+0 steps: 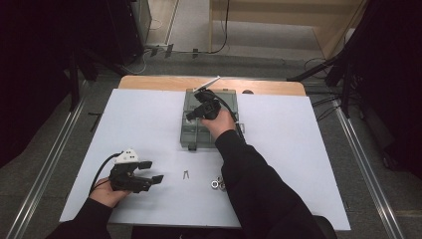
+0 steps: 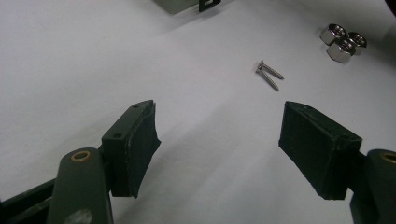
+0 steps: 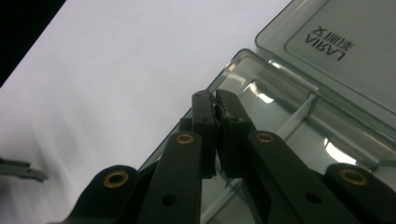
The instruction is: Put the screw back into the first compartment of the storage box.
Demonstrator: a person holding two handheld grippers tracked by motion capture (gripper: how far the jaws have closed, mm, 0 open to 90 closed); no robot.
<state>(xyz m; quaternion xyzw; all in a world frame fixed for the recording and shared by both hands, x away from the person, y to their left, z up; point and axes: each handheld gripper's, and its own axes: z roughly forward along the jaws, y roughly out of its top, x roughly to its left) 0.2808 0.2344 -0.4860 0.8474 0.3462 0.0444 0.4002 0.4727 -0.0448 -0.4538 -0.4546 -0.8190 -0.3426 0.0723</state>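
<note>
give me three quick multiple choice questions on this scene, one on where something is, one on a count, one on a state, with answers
1. Where is the right gripper?
A. over the open box
B. on the floor
C. beside the nuts

2. How many screws lie on the white table?
A. two
B. five
C. none

3. How do the left gripper's jaws stand?
A. shut on a nut
B. open, nothing between
C. shut on a screw

Answers: 1 A, the high view shows it above the box. 2 A, the left gripper view shows a pair. 3 B, wide apart over bare table.
</note>
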